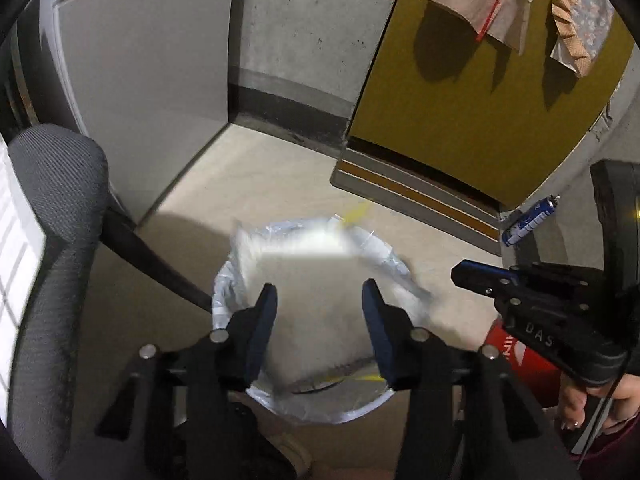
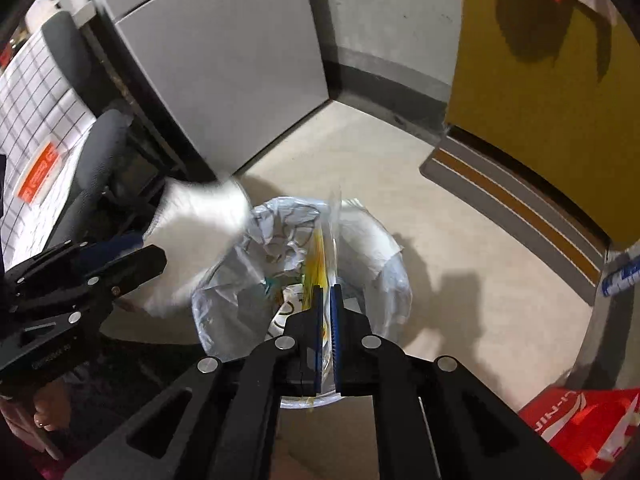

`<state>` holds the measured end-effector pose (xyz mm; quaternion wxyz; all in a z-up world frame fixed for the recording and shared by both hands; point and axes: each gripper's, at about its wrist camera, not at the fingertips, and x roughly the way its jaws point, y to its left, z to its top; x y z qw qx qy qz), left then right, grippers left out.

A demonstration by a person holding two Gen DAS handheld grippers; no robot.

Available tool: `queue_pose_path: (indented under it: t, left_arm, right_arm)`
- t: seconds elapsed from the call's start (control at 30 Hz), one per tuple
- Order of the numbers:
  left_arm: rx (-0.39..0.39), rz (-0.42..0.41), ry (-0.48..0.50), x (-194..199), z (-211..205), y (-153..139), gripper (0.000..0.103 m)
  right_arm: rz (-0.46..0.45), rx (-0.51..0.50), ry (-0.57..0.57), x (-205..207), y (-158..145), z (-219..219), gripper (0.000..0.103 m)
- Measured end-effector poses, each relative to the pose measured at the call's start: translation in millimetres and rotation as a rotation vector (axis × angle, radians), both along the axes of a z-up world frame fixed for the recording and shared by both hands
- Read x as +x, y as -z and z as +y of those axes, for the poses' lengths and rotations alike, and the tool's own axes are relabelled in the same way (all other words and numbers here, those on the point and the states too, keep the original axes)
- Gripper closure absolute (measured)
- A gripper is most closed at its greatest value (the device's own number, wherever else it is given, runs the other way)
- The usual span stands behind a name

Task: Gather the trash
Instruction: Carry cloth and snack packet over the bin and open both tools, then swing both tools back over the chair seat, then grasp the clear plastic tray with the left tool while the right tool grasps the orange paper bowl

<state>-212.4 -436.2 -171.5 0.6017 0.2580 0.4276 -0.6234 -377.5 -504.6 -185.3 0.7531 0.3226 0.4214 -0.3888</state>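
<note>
My left gripper (image 1: 319, 304) has its jaws spread, a blurred white paper wad (image 1: 304, 276) loose beyond them. My right gripper's (image 2: 328, 304) jaws pinch a clear yellow-printed plastic wrapper (image 2: 325, 248) above the round bag-lined bin (image 2: 394, 280) on the floor.

Beige floor (image 2: 460, 240): lined bin (image 2: 396, 280), red bag (image 2: 580, 428).

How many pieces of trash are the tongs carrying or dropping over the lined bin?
2: a blurred white piece loose between the open left tongs above the bin, and a clear yellow-printed wrapper between the right tongs. Trash inside the bin is not counted.
</note>
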Motion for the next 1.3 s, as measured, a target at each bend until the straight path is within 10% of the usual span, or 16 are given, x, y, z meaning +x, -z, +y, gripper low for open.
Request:
queue_pose_path:
  t: [0.43,0.97,1.3]
  left_arm:
    - [-0.119,-0.122,-0.287,72.5,77.5,-63.7,0.042]
    - [-0.091,-0.297,-0.978,238.7,339.5,-108.9,0.037]
    - [-0.03,-0.194,-1.31,360.4,476.9,-88.0,0.051]
  right_arm:
    - [-0.155,-0.181,-0.079,32.5,-71.4,16.4,0.072]
    - [-0.306,-0.216,-0.624,244.9,-128.1,143.0,0.061]
    - [-0.317,-0.221,-0.734,337.9,-125.2,177.4,0.057]
